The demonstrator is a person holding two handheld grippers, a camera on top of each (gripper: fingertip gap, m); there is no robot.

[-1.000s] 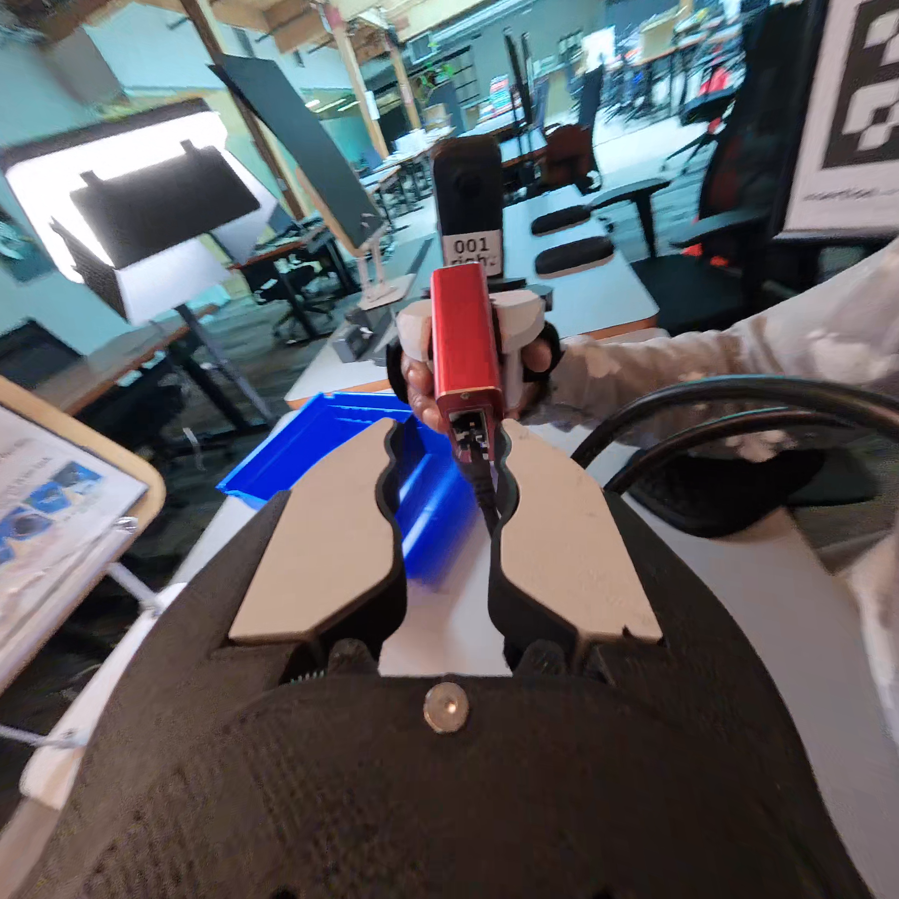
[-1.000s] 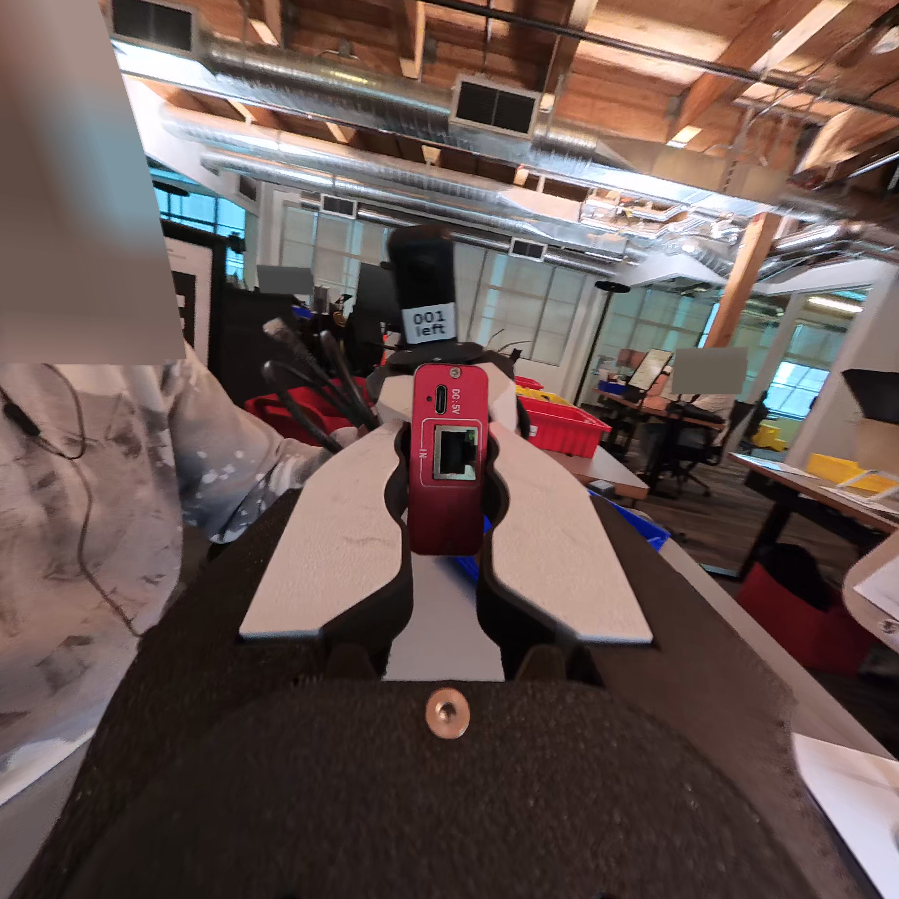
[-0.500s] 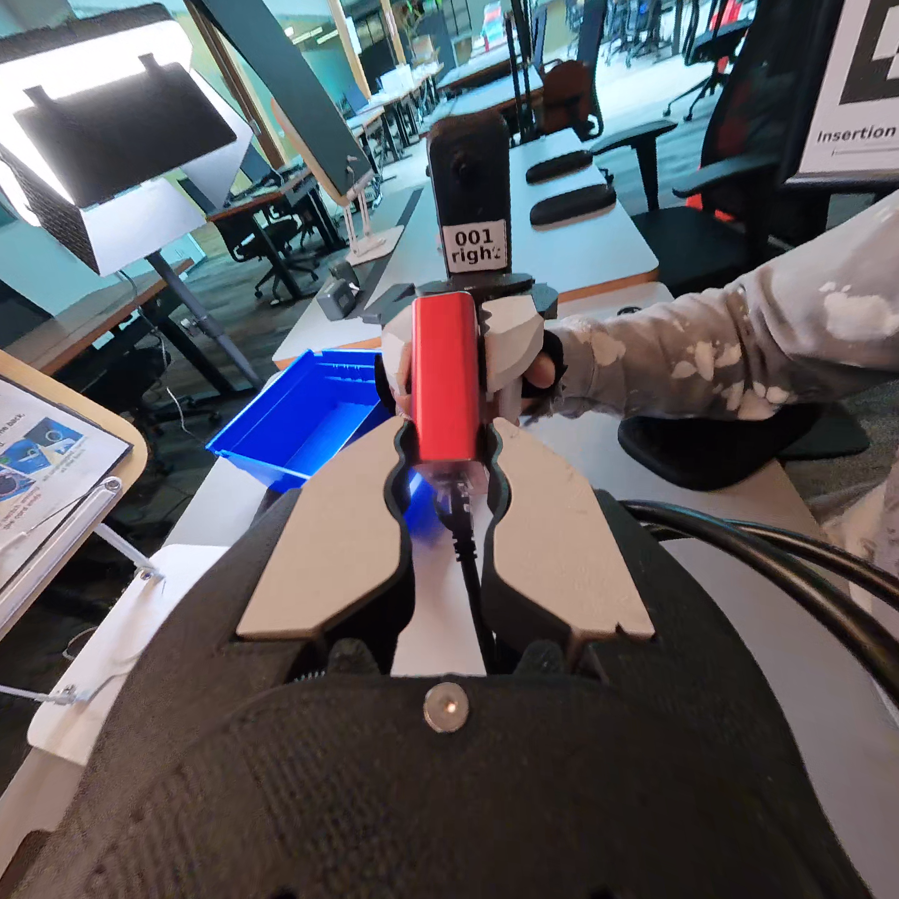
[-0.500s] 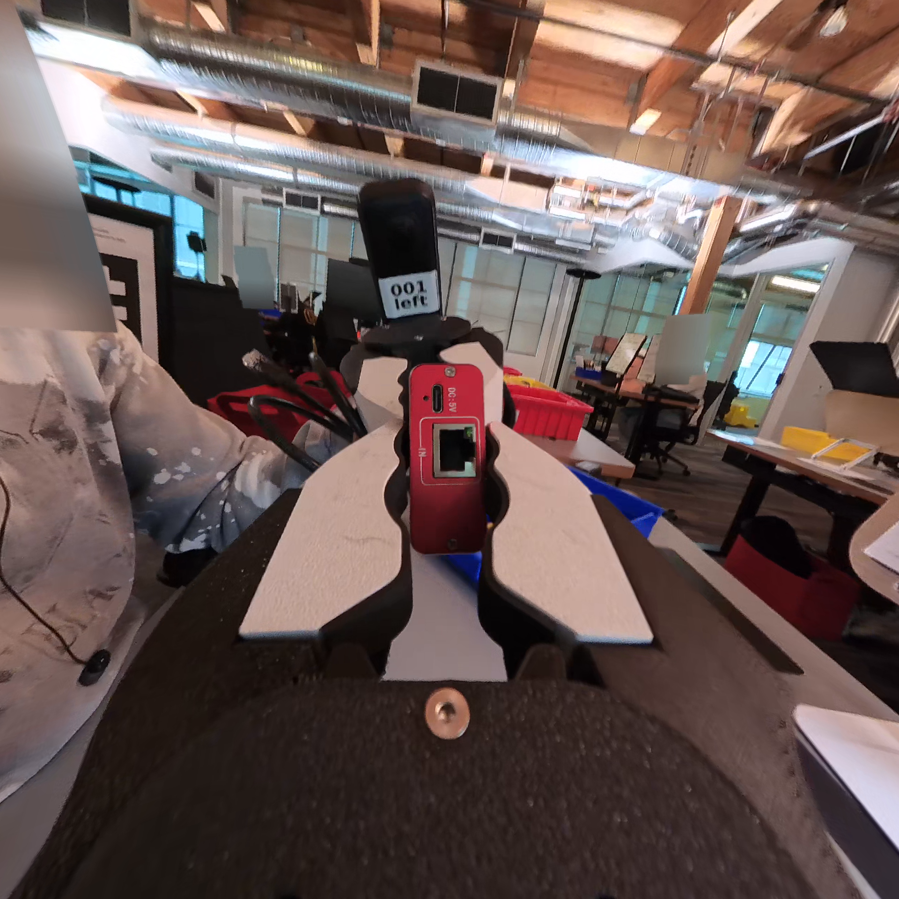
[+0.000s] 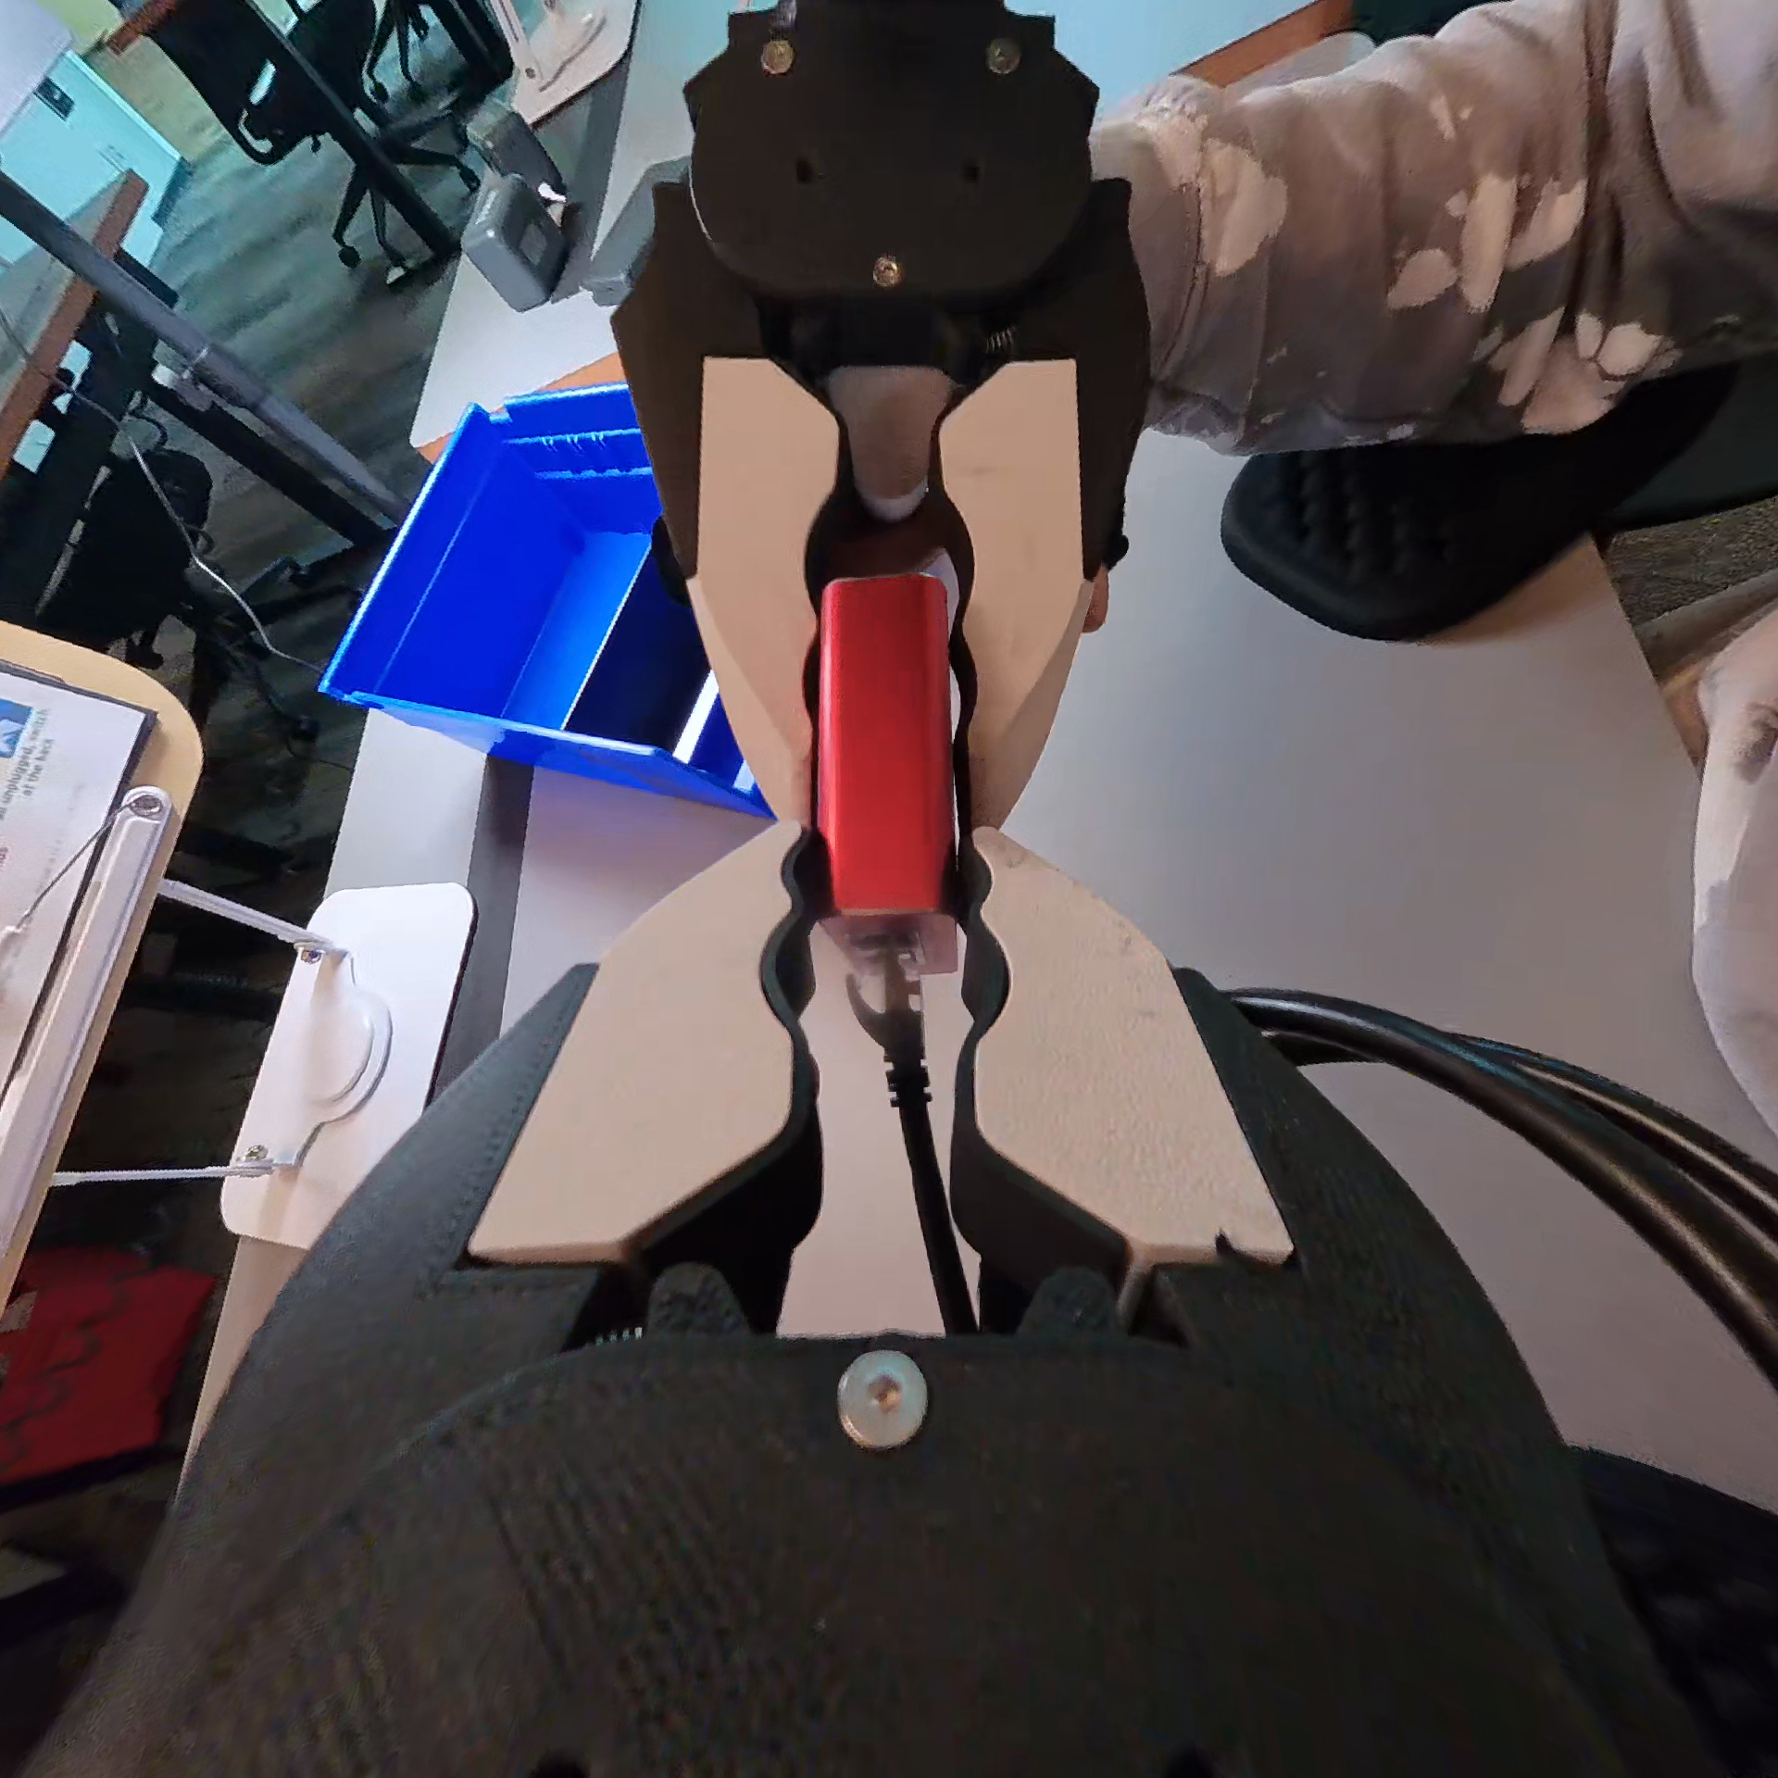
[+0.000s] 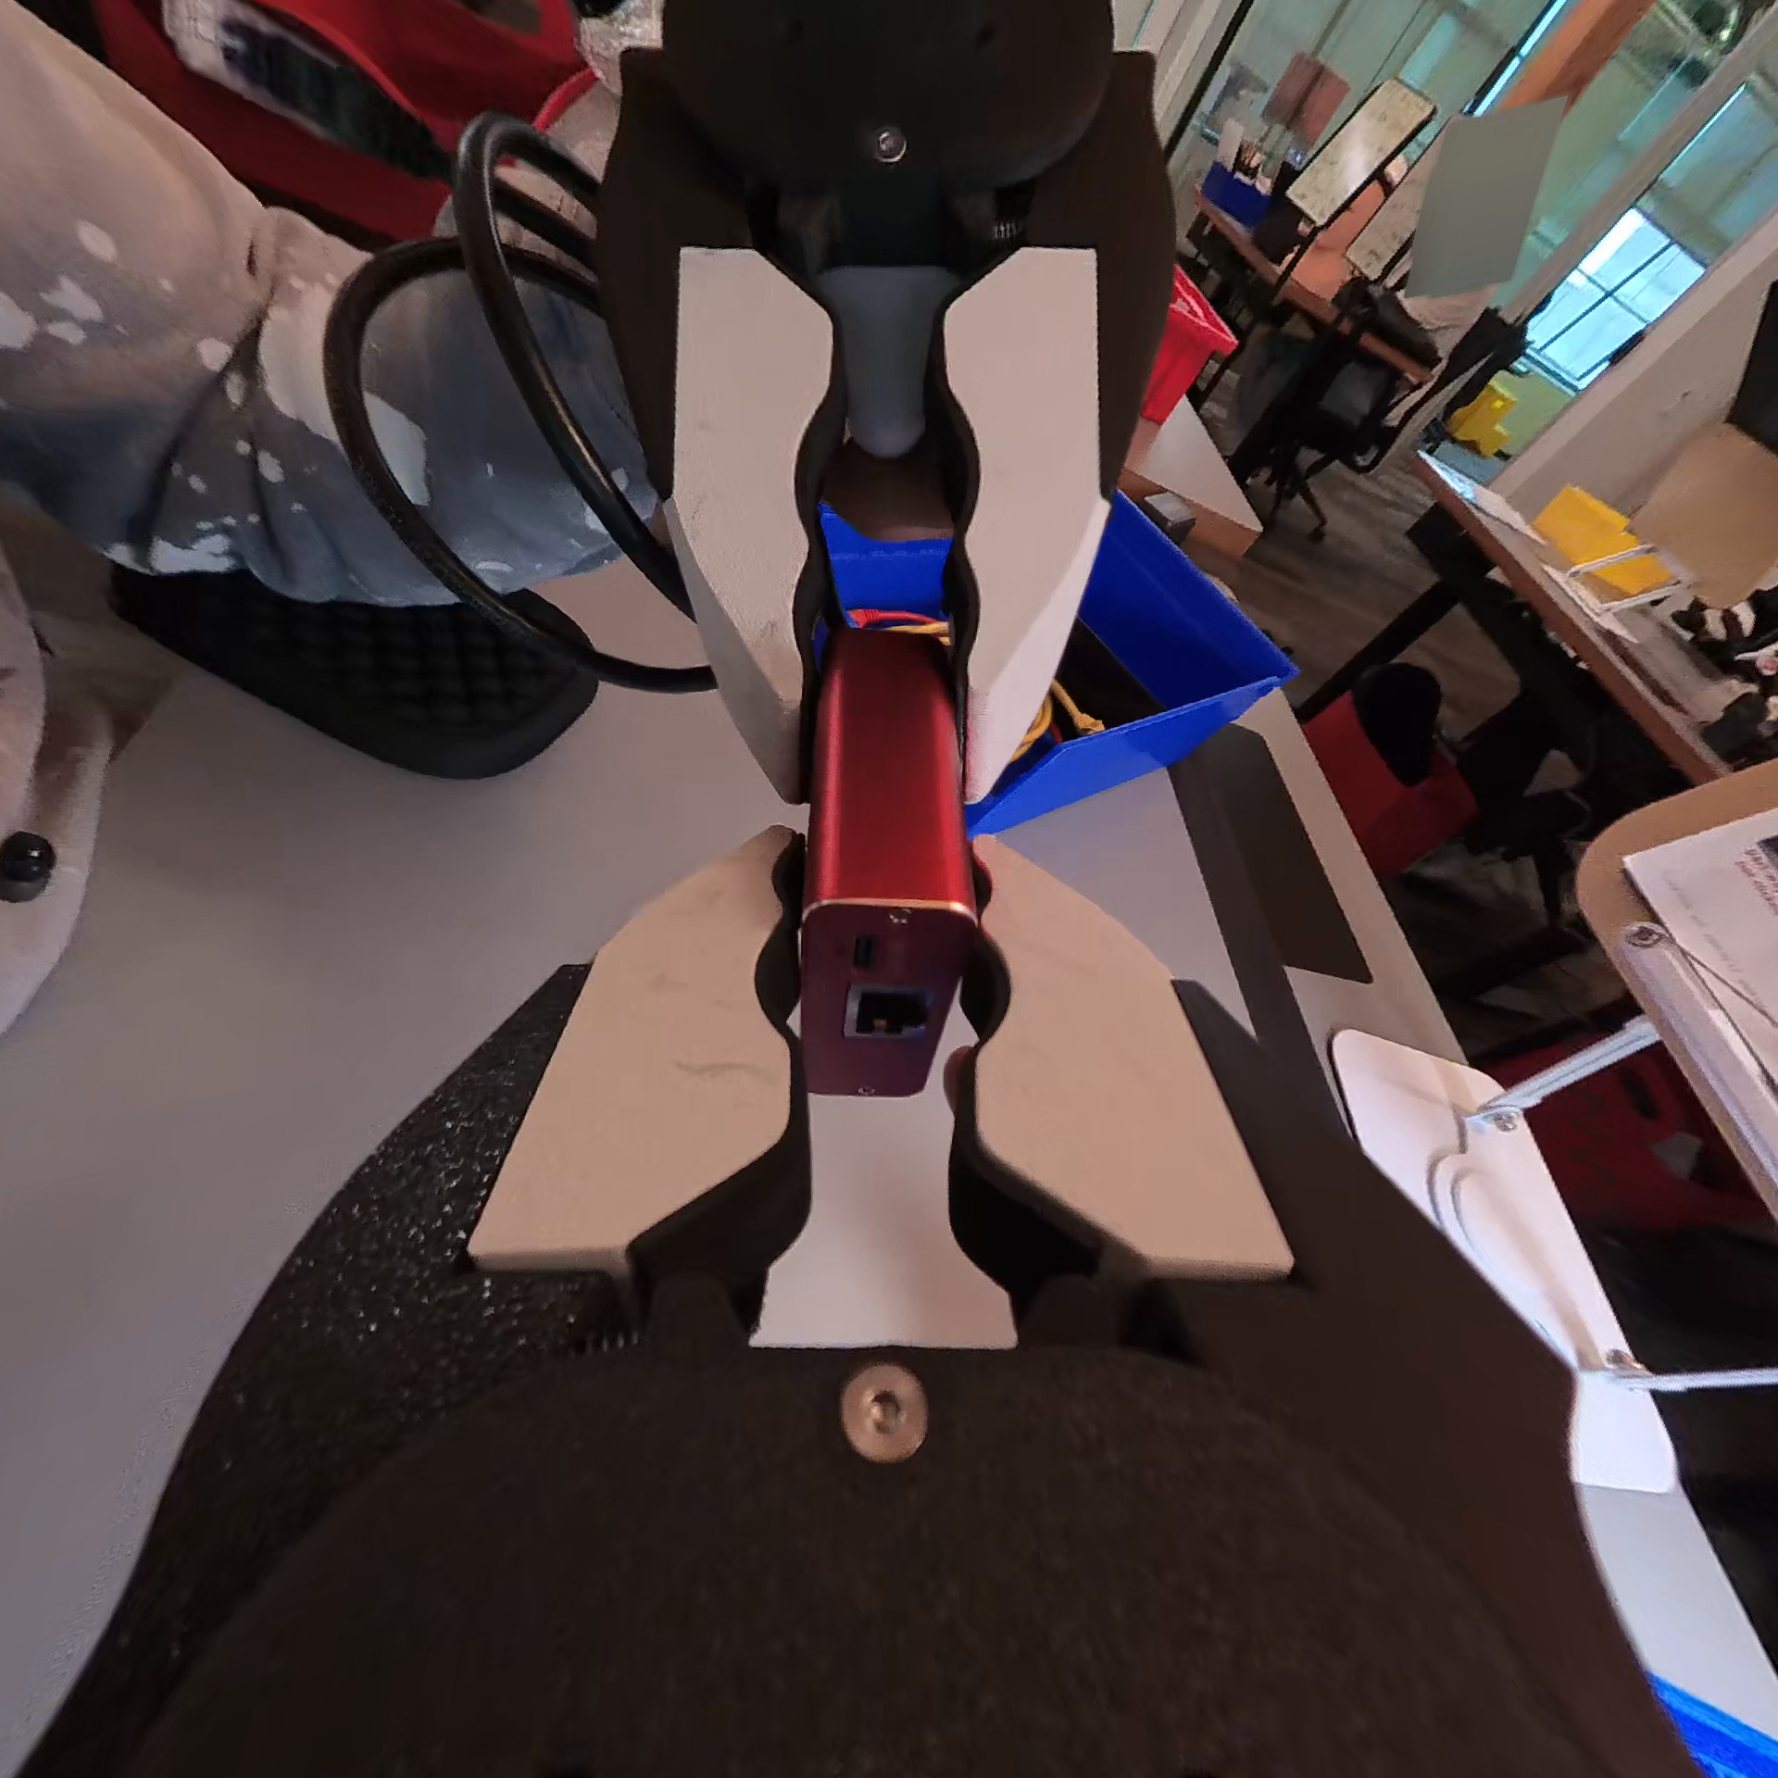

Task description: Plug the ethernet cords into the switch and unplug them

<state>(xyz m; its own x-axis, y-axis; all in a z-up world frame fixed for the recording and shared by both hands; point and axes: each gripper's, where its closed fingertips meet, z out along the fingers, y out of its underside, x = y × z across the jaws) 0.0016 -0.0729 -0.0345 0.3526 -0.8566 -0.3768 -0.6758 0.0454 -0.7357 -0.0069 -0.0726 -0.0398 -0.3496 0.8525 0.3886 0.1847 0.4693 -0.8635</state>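
My right gripper (image 6: 883,856) is shut on a red metal switch (image 6: 885,799) and holds it above the white table (image 6: 404,914). The switch's near end shows one bare port (image 6: 890,1015). In the left wrist view my left gripper (image 5: 885,856) faces it, shut on the clear plug (image 5: 890,952) of a black ethernet cord (image 5: 928,1174). The plug sits in the far end of the switch (image 5: 883,750). The left fingertips (image 5: 1020,876) flank that end. The two grippers meet tip to tip, with the right gripper (image 5: 885,813) opposite and the left gripper (image 6: 883,784) opposite in the other view.
A blue bin (image 5: 500,596) stands on the table behind the grippers, with yellow and red cords (image 6: 1054,717) in it. Spare black cord loops (image 5: 1539,1135) hang at the right. A black chair armrest (image 5: 1443,539), a white stand base (image 5: 356,1039) and a person's sleeve (image 5: 1443,221) are near.
Both grippers have tipped down from looking across the room to looking at the table. The plug, just short of the switch's port a second ago, now sits in it.
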